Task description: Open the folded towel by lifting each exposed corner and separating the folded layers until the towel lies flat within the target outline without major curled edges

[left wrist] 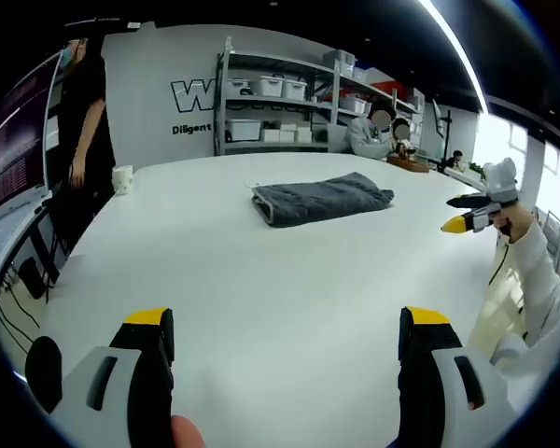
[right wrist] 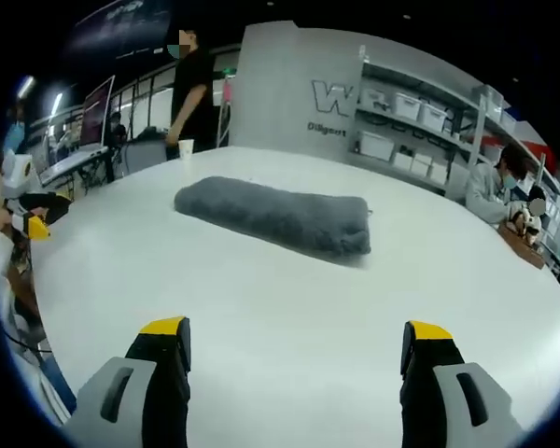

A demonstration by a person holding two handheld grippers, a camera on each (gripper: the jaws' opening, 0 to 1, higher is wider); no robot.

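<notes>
A folded dark grey towel (left wrist: 319,198) lies on the white table (left wrist: 261,280), well beyond my left gripper (left wrist: 287,336), whose yellow-tipped jaws stand wide apart with nothing between them. In the right gripper view the same towel (right wrist: 275,217) lies as a long roll-like bundle ahead of my right gripper (right wrist: 293,347), also open and empty. The right gripper (left wrist: 469,213) appears at the right of the left gripper view, held by a white-sleeved hand off the table's edge. The left gripper (right wrist: 35,217) shows at the left edge of the right gripper view.
A white cup (left wrist: 122,177) stands at the table's far left edge near a person in black (left wrist: 79,121). Shelves with white bins (left wrist: 280,103) stand behind the table. A seated person (right wrist: 490,191) works at the far side. Monitors and desks (right wrist: 84,140) sit to the left.
</notes>
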